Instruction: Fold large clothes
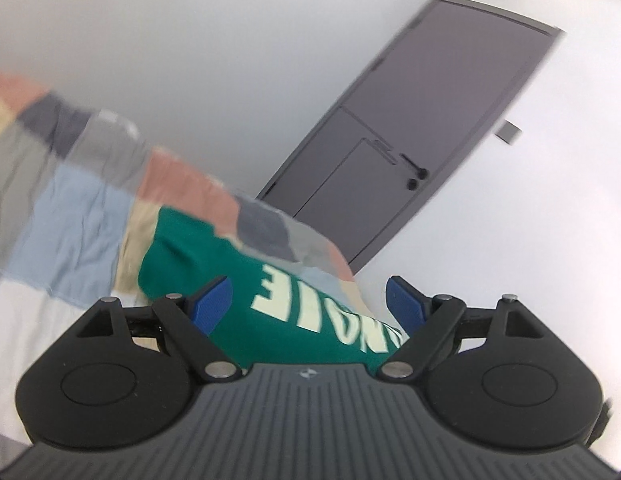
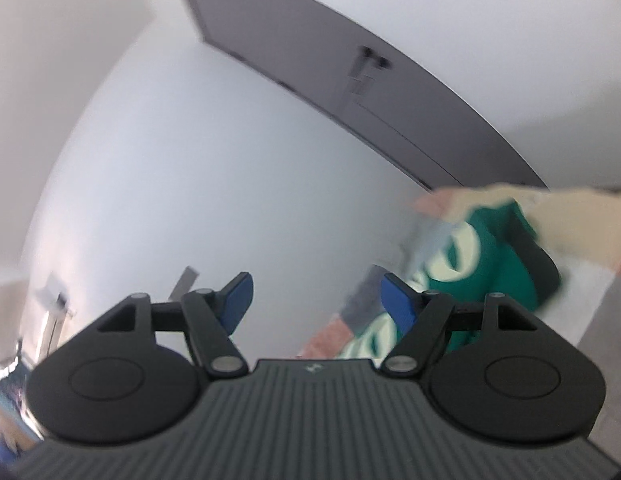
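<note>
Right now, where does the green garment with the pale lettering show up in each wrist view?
Left wrist: green garment lies low centre on the patchwork bedspread, seen between the open left gripper fingers.
Right wrist: it sits at right, beyond the open right gripper.
Shared landmark: the grey door.

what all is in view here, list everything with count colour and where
garment: 1, green with cream lettering, lying on the patchwork cover
patchwork cover: 1, blue, pink, grey, cream and white patches, under the garment
door: 1, grey with a dark handle, in the white wall behind
wall plate: 1, grey, on the wall beside the door
left gripper: 1, black with blue pads, jaws apart, garment between them in view
right gripper: 1, black with blue pads, jaws apart, holding nothing
</note>
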Tool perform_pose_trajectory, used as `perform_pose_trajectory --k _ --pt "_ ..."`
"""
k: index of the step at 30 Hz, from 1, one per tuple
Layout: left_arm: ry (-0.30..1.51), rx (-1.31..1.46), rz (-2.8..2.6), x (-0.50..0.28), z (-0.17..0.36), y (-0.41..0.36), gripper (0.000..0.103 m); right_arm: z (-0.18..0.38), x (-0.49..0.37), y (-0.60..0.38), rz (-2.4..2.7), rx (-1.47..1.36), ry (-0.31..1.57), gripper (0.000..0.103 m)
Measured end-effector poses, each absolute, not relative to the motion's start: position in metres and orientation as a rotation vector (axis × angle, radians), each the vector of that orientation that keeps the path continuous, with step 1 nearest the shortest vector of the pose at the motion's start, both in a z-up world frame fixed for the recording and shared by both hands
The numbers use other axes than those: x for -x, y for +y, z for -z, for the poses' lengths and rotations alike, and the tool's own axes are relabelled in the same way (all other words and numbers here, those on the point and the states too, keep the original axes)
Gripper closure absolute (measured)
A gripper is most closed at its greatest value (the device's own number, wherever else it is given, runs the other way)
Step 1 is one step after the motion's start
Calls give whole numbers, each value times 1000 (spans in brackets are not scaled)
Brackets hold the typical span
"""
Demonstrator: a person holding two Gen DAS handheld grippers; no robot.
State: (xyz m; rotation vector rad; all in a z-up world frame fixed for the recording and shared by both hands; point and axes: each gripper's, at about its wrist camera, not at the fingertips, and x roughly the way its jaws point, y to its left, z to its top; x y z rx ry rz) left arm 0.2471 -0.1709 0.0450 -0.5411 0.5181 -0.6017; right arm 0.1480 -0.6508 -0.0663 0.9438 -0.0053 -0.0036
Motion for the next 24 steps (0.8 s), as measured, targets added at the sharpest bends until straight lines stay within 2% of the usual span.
perform_pose_trajectory --k 3,9,24 --pt "477 449 606 -209 -69 -170 16 35 -118 -626 -28 -860 -28 30" --pt "427 323 608 -145 -92 -166 16 11 -71 -578 -97 -769 -12 30" --pt "365 107 609 -46 -90 -155 16 5 13 -461 -75 -436 160 30"
